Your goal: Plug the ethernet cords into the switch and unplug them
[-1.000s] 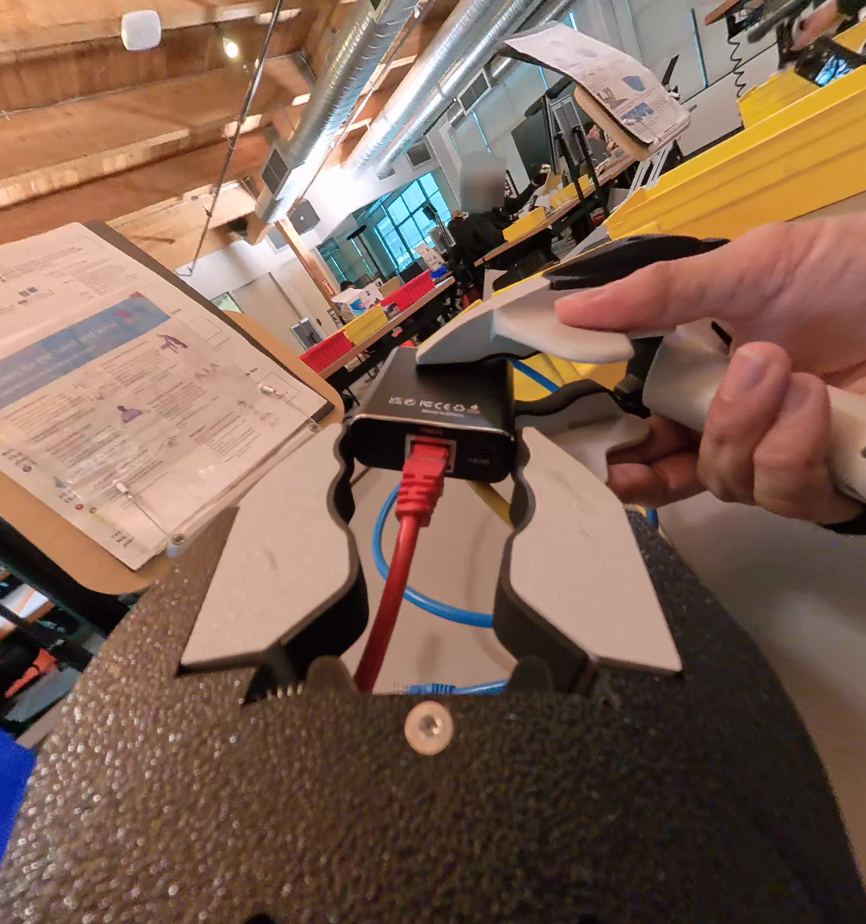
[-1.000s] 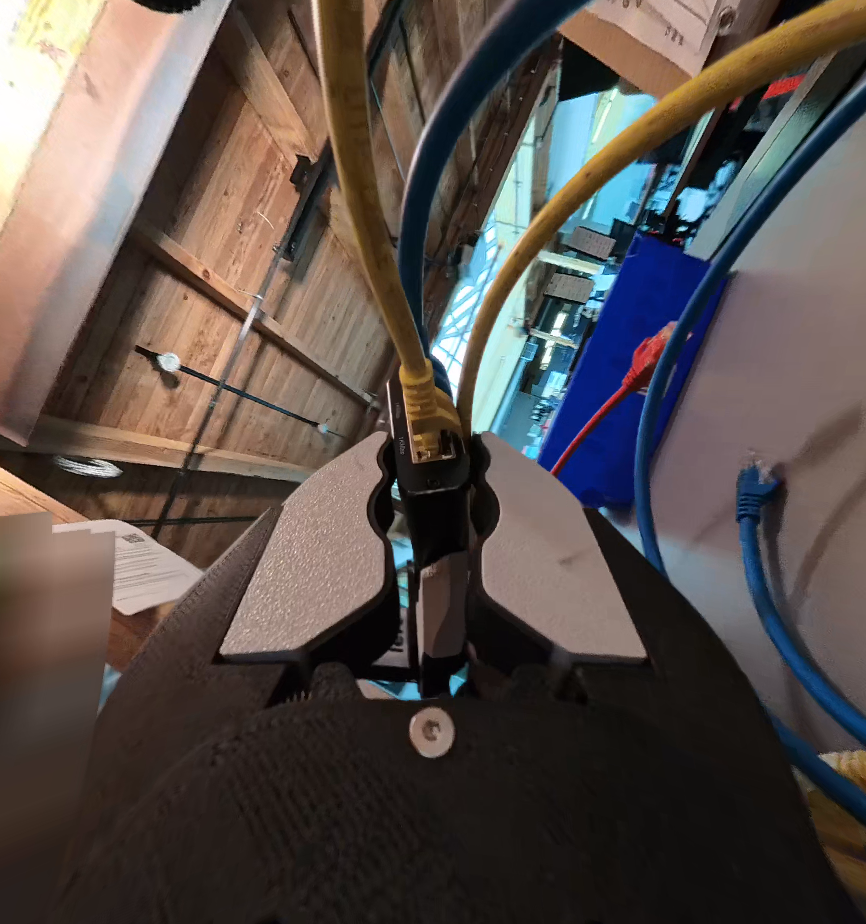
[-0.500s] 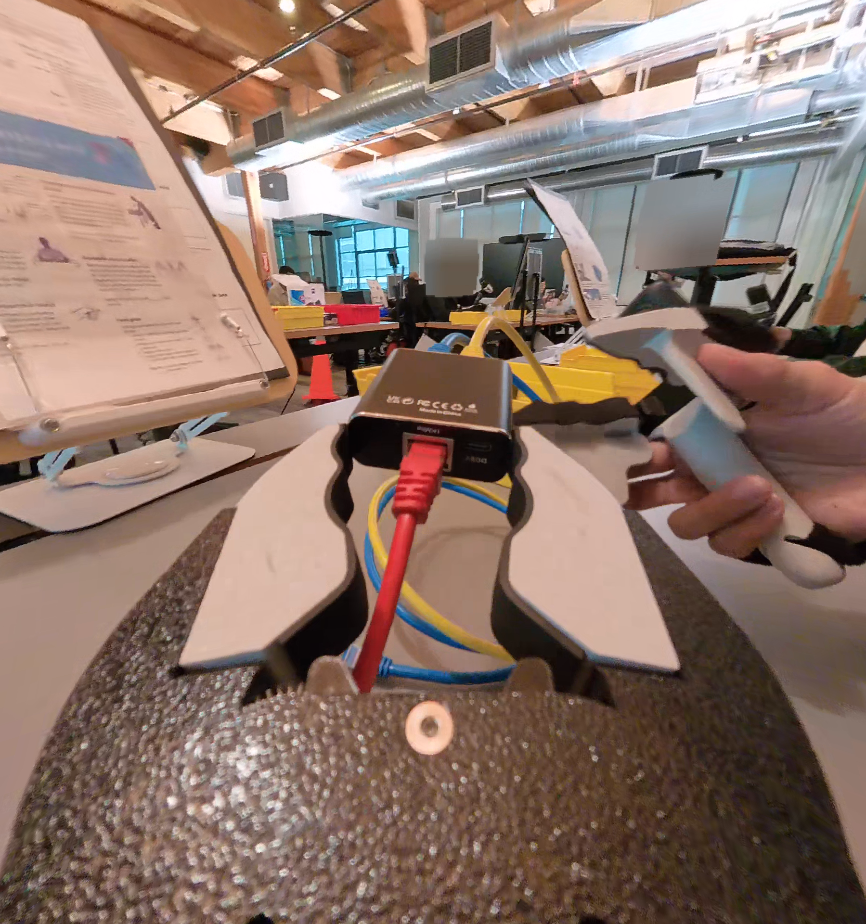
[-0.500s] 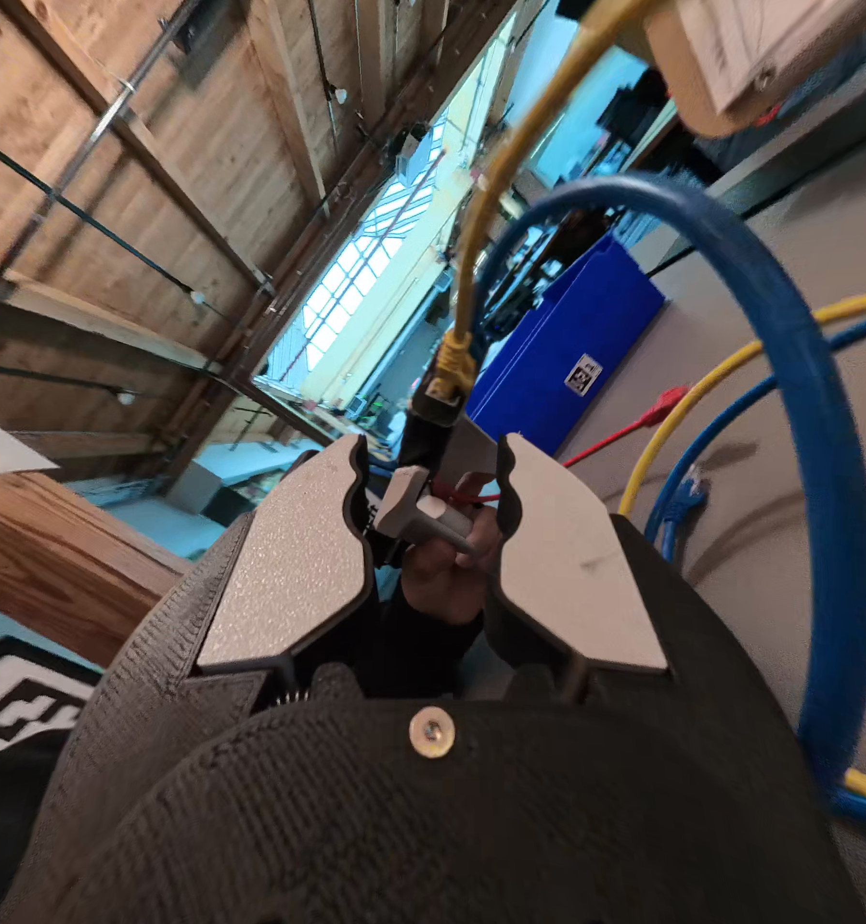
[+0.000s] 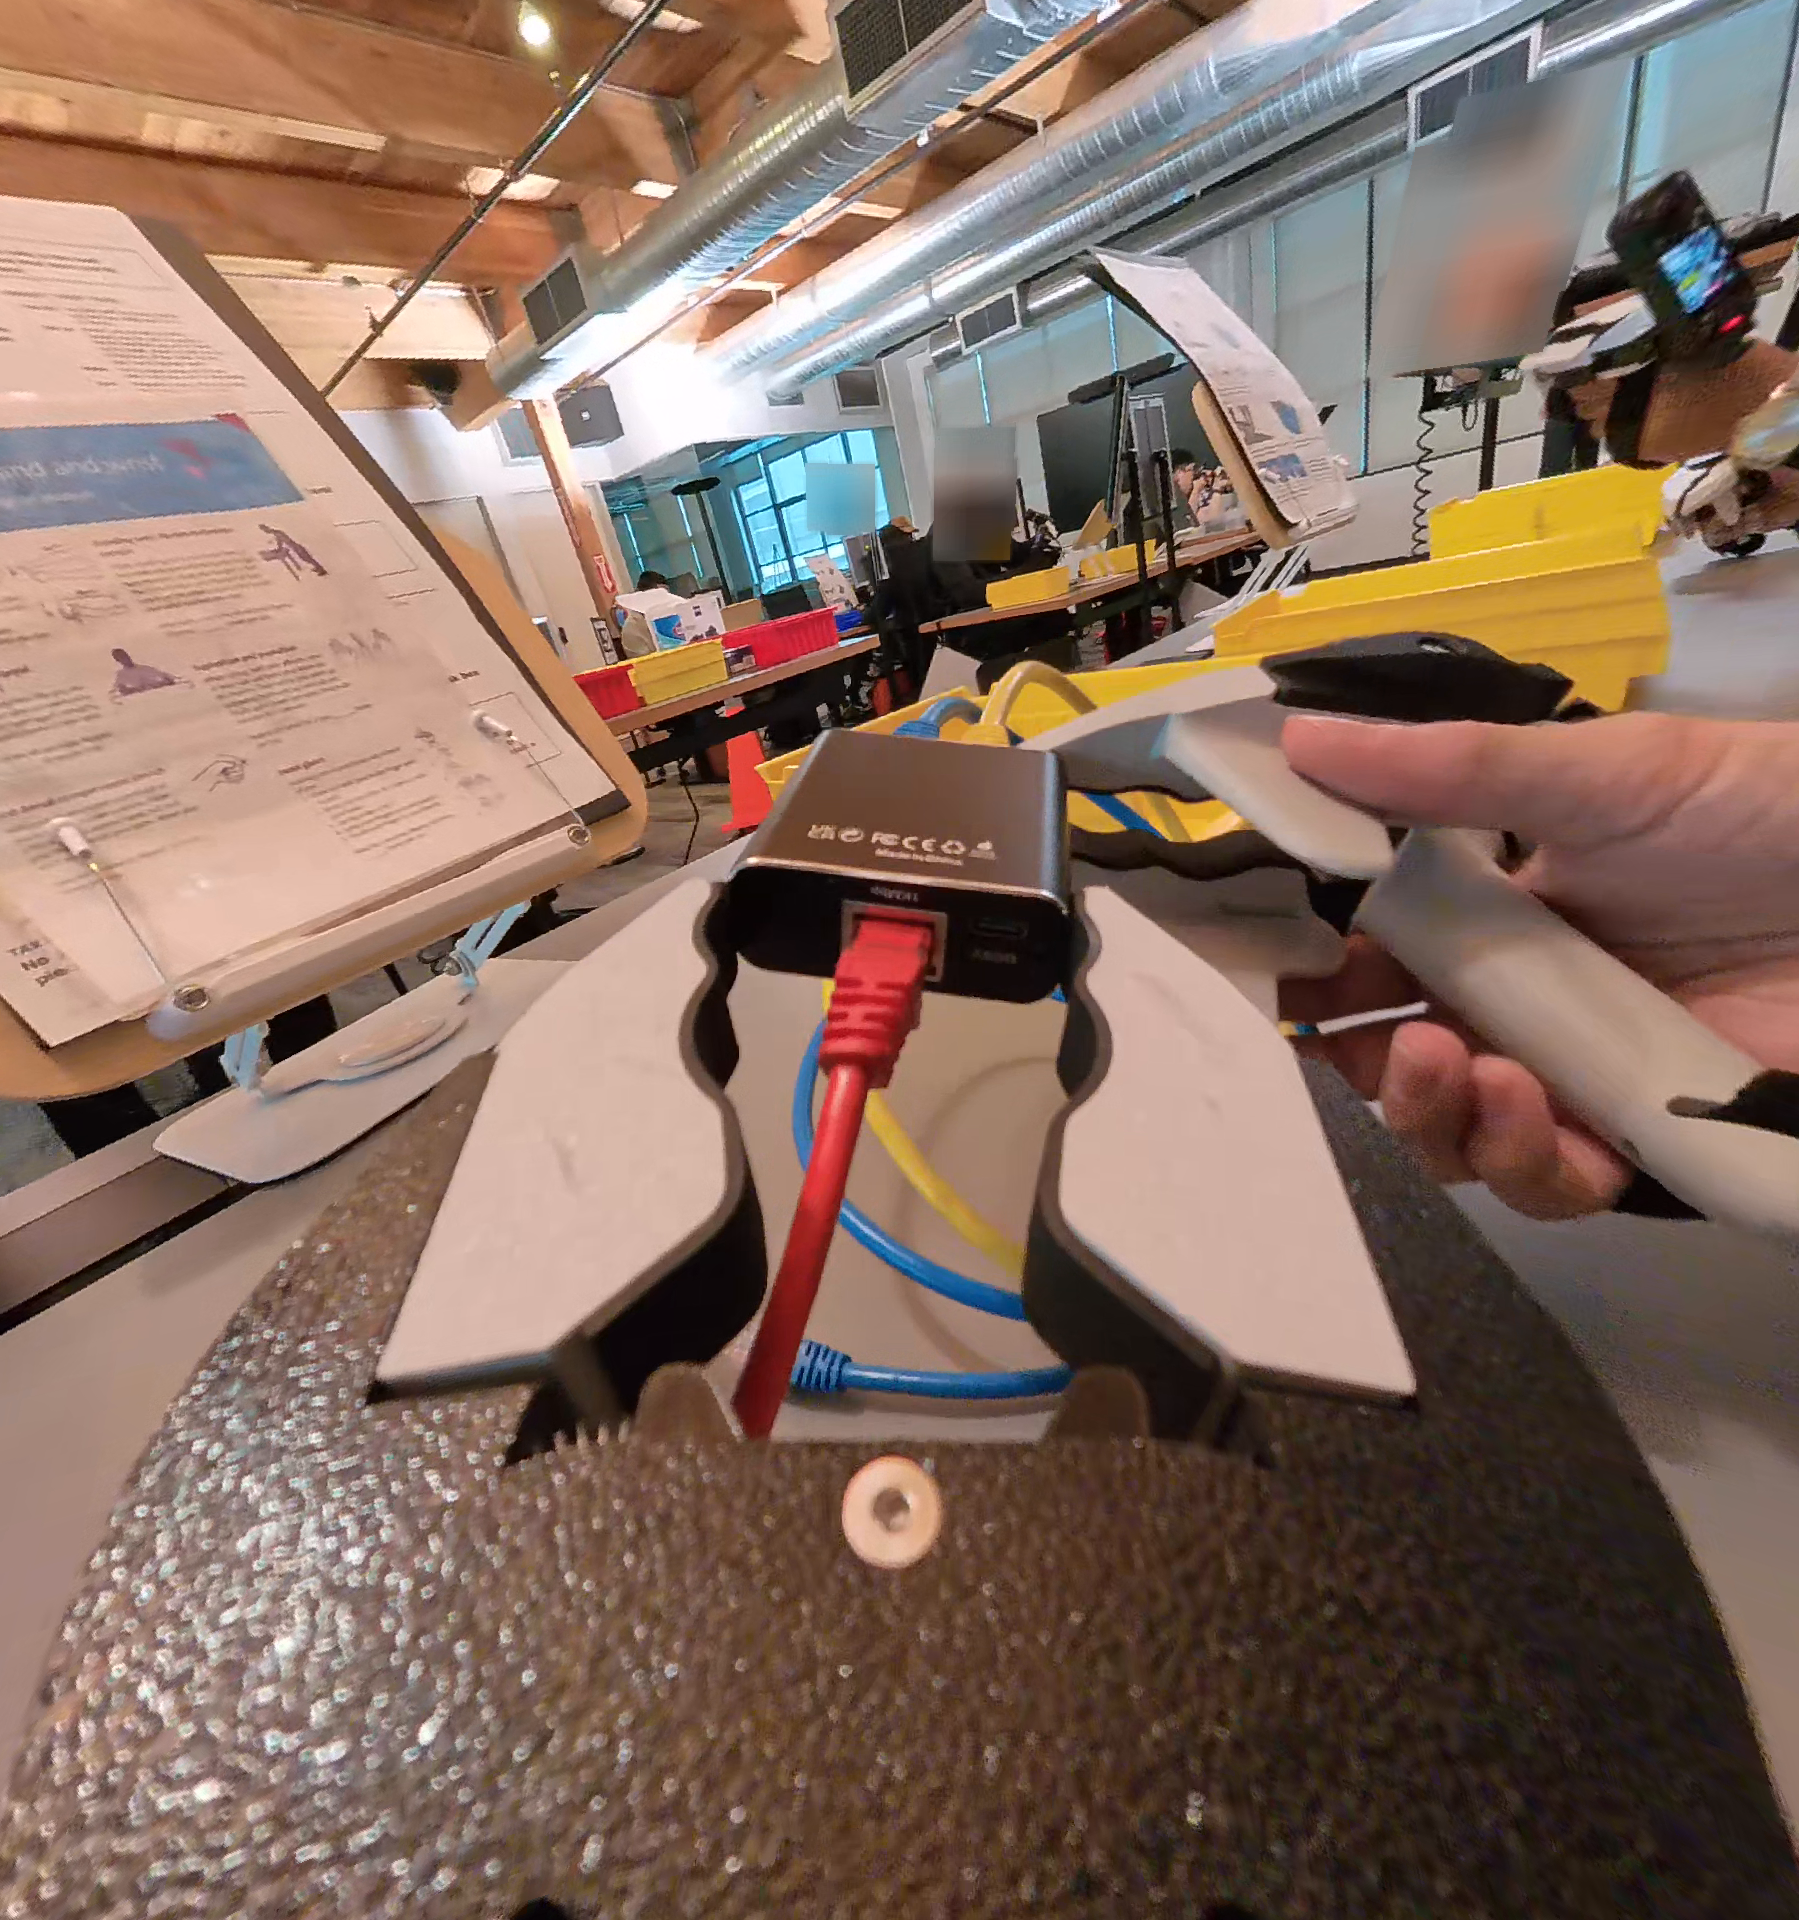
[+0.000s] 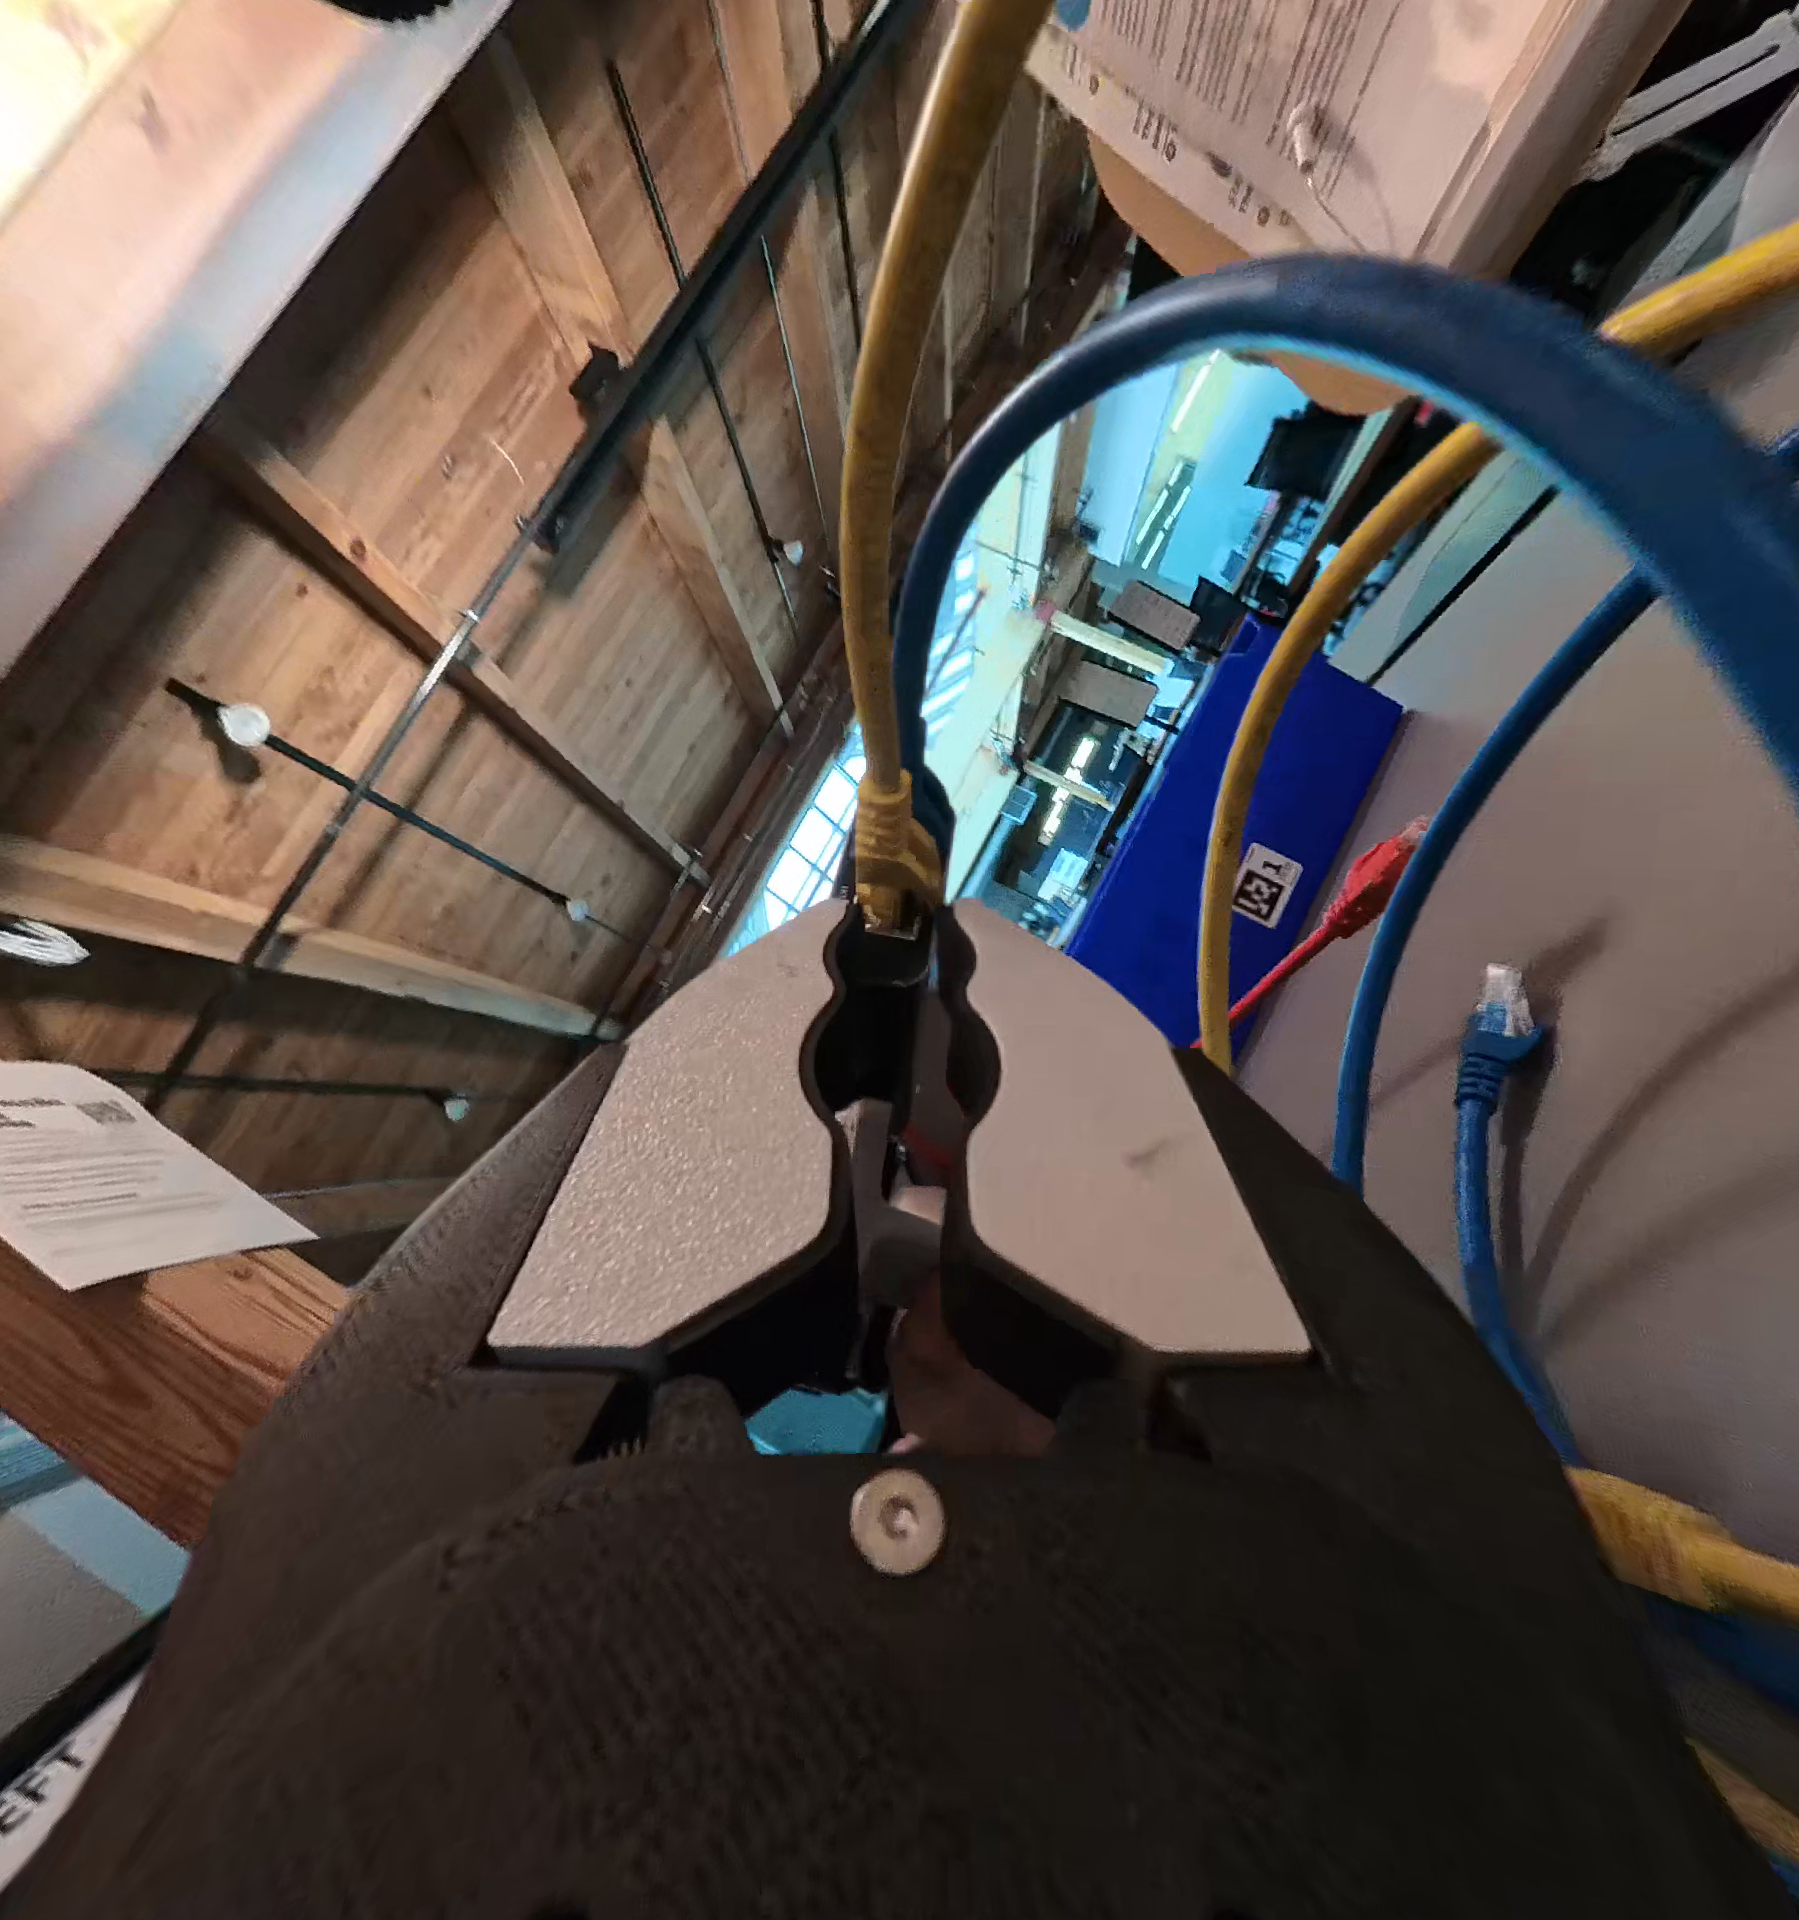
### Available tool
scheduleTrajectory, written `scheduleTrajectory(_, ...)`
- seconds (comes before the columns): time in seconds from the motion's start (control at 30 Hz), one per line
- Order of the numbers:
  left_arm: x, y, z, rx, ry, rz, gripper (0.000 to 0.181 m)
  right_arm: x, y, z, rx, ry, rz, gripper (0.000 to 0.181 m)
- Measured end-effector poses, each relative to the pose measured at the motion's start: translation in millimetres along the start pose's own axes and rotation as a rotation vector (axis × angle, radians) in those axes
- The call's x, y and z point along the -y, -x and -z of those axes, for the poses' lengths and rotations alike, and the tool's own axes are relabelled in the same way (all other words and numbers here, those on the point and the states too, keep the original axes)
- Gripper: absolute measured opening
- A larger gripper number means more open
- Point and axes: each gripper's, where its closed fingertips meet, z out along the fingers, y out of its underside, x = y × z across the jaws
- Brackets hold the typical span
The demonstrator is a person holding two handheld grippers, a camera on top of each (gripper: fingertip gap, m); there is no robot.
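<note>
The left gripper (image 5: 897,966) holds the switch (image 5: 900,883), a small dark box, with its jaws clamped on the box's two sides so that it sits above the grey bench (image 5: 1705,1382). A red cord (image 5: 833,1164) is plugged into the port on the face of the switch nearest the camera and runs down between the jaws toward the gripper body. Below the switch, a blue cord (image 5: 916,1262) and a yellow cord (image 5: 936,1174) loop over the bench, and a loose blue plug (image 5: 817,1366) lies close to the base of the jaws.

From the right side a hand (image 5: 1622,935) grips the handle of the right gripper (image 5: 1201,831), whose grey fingers reach to the far end of the switch. In the right wrist view, the right gripper (image 6: 895,961) has its jaws nearly together on the narrow far end of the switch (image 6: 879,997), where the yellow cord (image 6: 879,582) is plugged in, its plug (image 6: 890,847) standing just past the fingertips. A blue cord (image 6: 1497,343) arcs widely over the view, another blue plug (image 6: 1492,1029) lies free on the bench (image 6: 1705,935), and a red plug (image 6: 1378,868) rests near a blue bin (image 6: 1238,821).

A tilted board with a printed sheet (image 5: 168,644) stands at the left of the bench, and yellow bins (image 5: 1497,613) sit behind the switch.
</note>
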Motion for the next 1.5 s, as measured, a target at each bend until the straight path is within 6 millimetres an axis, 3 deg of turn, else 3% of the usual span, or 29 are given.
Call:
scheduleTrajectory(0.23,0,-1,0,0.013,0.000,-0.026,0.059,0,-3,1,0.003,-0.030,-0.047,0.020)
scheduleTrajectory(0.37,-1,-3,0,0.011,0.008,-0.040,0.059,0,-7,1,-0.011,-0.050,-0.073,0.040)
scheduleTrajectory(0.53,-3,-6,-2,0.012,0.022,-0.062,0.060,2,-3,2,0.015,-0.051,-0.067,0.014)
scheduleTrajectory(0.93,-4,-11,-5,0.023,0.035,-0.125,0.059,3,-2,6,0.063,-0.078,-0.090,0.014)
scheduleTrajectory(1.1,-8,-12,-6,0.028,0.047,-0.138,0.059,2,-4,6,0.051,-0.022,0.022,0.014)
scheduleTrajectory(1.5,-3,7,-2,0.218,0.046,-0.188,0.059,5,-2,-20,0.116,-0.001,0.083,0.011)
